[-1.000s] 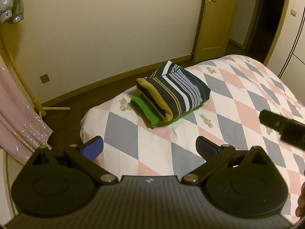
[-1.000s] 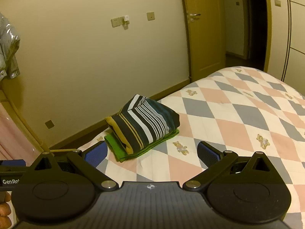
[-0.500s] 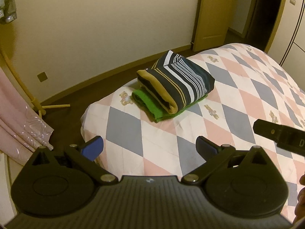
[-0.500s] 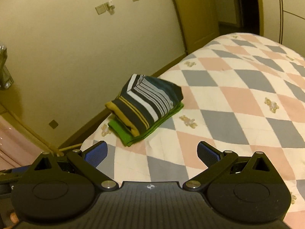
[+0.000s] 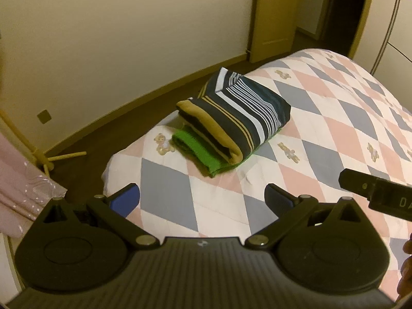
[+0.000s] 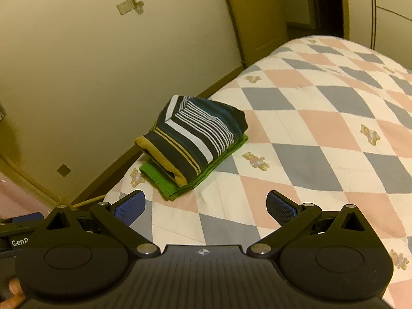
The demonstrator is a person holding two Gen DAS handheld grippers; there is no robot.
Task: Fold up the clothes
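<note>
Green garment (image 5: 198,152) mostly hidden under striped garment (image 5: 239,121).

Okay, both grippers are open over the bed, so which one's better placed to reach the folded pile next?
Probably the right, narrowly. The striped garment on the green garment lies nearly centred ahead of the open right gripper. From the open left gripper the pile sits a little to its right. The difference is small.

Folded striped garment (image 5: 239,118) atop folded green garment (image 5: 195,152), bed corner

Checkered bedspread (image 5: 334,118), wooden door (image 5: 273,15), wall sockets (image 6: 123,6)
</note>
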